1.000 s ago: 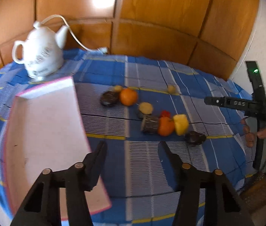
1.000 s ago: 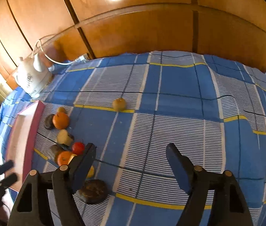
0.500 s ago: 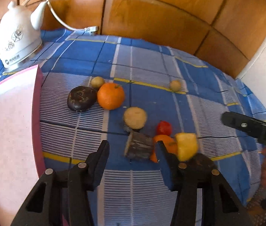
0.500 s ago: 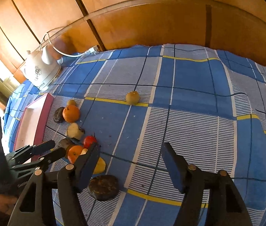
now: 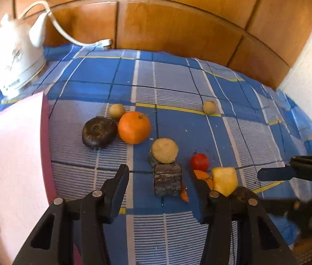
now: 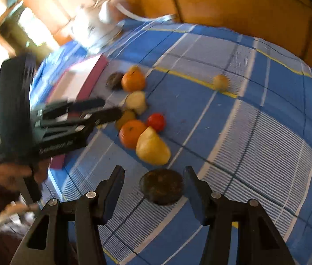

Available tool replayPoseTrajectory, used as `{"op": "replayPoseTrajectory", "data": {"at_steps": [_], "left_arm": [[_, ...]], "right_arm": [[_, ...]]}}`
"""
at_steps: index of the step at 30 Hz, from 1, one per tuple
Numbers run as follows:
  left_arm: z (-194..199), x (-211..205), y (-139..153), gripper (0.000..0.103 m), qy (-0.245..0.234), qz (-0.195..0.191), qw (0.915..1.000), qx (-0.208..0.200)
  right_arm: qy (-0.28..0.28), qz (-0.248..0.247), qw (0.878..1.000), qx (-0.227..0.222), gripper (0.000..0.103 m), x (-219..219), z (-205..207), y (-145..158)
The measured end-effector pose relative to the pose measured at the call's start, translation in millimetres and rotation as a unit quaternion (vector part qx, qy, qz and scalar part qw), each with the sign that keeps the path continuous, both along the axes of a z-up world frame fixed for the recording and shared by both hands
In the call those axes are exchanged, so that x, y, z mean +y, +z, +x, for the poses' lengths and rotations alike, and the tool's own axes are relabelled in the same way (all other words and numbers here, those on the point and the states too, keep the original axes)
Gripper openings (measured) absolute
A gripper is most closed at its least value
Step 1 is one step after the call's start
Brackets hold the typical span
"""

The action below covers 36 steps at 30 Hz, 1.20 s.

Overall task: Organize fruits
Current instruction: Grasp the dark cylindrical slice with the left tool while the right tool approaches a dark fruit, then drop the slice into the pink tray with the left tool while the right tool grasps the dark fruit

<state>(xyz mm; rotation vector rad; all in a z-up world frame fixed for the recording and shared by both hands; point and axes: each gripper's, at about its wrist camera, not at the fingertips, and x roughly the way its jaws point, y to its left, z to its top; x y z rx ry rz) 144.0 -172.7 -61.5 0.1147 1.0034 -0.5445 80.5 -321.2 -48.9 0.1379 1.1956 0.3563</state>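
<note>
Several fruits lie on the blue checked cloth. In the left wrist view my left gripper (image 5: 159, 177) is open around a dark bark-like cylinder (image 5: 167, 179), with a cut pale fruit (image 5: 164, 150), an orange (image 5: 134, 127), a dark round fruit (image 5: 98, 132), a red fruit (image 5: 199, 161) and a yellow piece (image 5: 224, 180) nearby. In the right wrist view my right gripper (image 6: 155, 182) is open around a dark round fruit (image 6: 161, 186). The yellow piece (image 6: 152, 146) and a second orange (image 6: 130, 133) lie just beyond it. The pink tray (image 5: 10, 154) lies at the left.
A white kettle (image 5: 14, 55) with a cord stands at the back left by the wooden wall. A small tan fruit (image 5: 209, 107) lies apart at the back. The left gripper (image 6: 109, 108) shows in the right wrist view beside the tray (image 6: 83, 81).
Both grippers have moved in toward the fruit cluster. The left now straddles the dark cylinder. The right has swung left and down over the dark round fruit.
</note>
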Motion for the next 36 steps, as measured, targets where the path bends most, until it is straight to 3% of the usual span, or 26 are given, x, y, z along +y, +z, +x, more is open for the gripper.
{"op": "replayPoseTrajectory", "data": {"at_steps": [3,6,7,8,9,14,17,24,30,36], "left_arm": [[0,-8,-5,0.051,-0.007,0.019,0.9998,-0.006],[6,-4,-11,0.05,0.006,0.005,0.9999,0.011],[8,-2,-12,0.046,0.008,-0.009,0.9998,0.018],[8,0,-12,0.035,0.006,-0.019,0.9995,0.023],[7,0,-11,0.028,0.002,-0.027,0.9993,0.025],[-5,3,-10,0.028,-0.002,-0.037,0.9992,0.012],[-9,12,-7,0.028,0.004,-0.064,0.9977,0.023],[-27,29,11,0.028,0.003,-0.096,0.9953,0.009],[-51,64,44,0.028,0.049,-0.062,0.9945,-0.068],[-44,118,45,0.028,0.154,-0.008,0.9817,-0.112]], "right_arm": [[0.016,-0.033,0.999,0.017,0.056,8,-1,-10],[0.02,-0.061,0.998,0.027,0.057,12,0,-20],[0.02,-0.068,0.997,0.026,0.051,13,0,-22],[0.017,-0.077,0.997,0.023,0.045,14,0,-23],[0.016,-0.077,0.997,0.023,0.046,13,0,-24],[0.025,-0.084,0.996,0.018,0.046,12,-2,-22],[0.015,-0.07,0.997,0.025,0.047,8,2,-24],[0.03,-0.102,0.994,0.019,0.047,17,-1,-30],[0.034,-0.11,0.993,0.016,0.046,20,-4,-29],[0.035,-0.121,0.992,0.012,0.046,27,-4,-29]]}}
